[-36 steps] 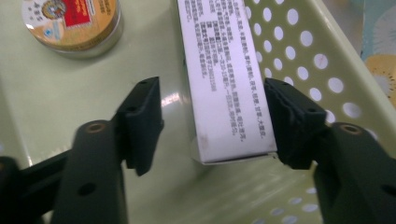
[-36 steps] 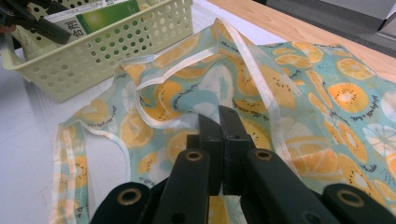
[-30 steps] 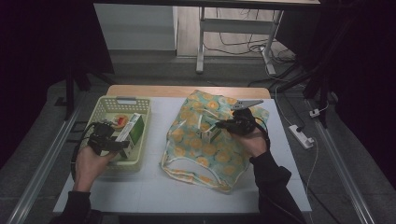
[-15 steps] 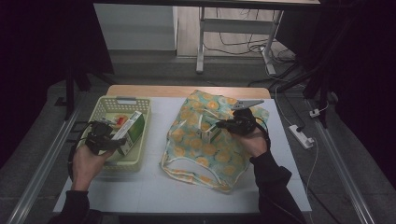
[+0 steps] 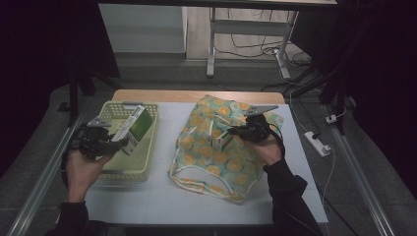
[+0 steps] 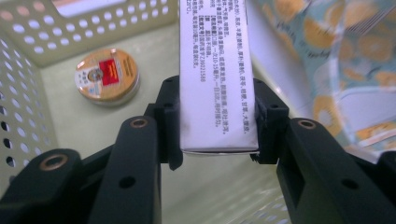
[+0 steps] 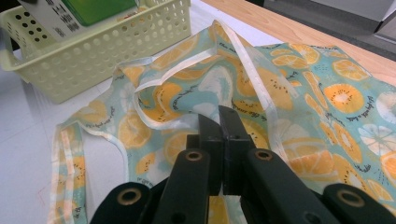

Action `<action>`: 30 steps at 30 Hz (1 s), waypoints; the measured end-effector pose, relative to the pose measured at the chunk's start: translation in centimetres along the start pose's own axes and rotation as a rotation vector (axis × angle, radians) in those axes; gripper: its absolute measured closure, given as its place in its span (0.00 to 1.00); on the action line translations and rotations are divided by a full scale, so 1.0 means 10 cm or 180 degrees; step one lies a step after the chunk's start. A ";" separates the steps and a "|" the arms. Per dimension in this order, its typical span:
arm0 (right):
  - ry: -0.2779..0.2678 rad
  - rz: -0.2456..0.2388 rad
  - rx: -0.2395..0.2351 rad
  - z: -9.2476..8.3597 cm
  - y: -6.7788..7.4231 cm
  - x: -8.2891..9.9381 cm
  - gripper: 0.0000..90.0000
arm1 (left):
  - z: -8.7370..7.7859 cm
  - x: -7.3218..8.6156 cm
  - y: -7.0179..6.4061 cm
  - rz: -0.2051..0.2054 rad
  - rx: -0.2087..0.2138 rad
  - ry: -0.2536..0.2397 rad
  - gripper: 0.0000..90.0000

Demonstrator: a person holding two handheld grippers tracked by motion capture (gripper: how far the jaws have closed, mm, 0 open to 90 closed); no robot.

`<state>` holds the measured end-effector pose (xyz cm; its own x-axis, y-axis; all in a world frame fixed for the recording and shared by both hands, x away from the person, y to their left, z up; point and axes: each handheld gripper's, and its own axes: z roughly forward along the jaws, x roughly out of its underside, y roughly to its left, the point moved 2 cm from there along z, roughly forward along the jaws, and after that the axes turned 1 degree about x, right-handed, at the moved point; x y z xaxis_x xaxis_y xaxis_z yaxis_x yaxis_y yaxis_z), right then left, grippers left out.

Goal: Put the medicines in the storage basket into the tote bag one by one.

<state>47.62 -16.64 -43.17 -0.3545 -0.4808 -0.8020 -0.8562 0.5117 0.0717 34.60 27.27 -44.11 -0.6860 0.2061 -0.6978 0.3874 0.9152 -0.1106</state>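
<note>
L hand-held gripper [image 6: 217, 128] clamps box [image 6: 215, 74] above basket [image 5: 113, 169]; R hand-held gripper [image 7: 220, 122], shut, pinches bag [image 7: 299, 93]. Next: box into bag opening.

White side panel of box [image 6: 216, 79], clamped between left gripper [image 6: 215, 123] jaws: several columns of small black Chinese print, mostly too fine to read; one column carries digit string, roughly "236021588". Round tin [image 6: 107, 75] on basket [image 6: 28, 70] floor: gold lid, red label with small characters, illegible. Fruit-print bag [image 7: 280, 88]: short cursive black lettering repeated beside orange slices, not legible. Box end in right gripper view [image 7: 56, 21]: black dots and marks on white, unreadable.
</note>
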 end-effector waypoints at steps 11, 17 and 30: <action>-0.0018 0.0005 0.0014 -0.02 -0.01 0.00 1.00 | -0.12 -0.09 -0.15 0.0064 0.0274 -0.0126 0.68; -0.0028 0.0006 0.0016 -0.02 -0.01 -0.01 1.00 | -0.10 -0.13 -0.30 0.0199 0.0475 -0.0067 0.68; -0.0043 0.0009 0.0026 -0.03 -0.01 -0.01 1.00 | 0.06 -0.21 -0.72 0.0494 0.0971 0.0120 0.68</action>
<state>47.63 -16.89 -42.91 -0.3516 -0.4697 -0.8098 -0.8521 0.5188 0.0690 33.58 20.09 -42.27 -0.6246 0.3526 -0.6968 0.6514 0.7274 -0.2159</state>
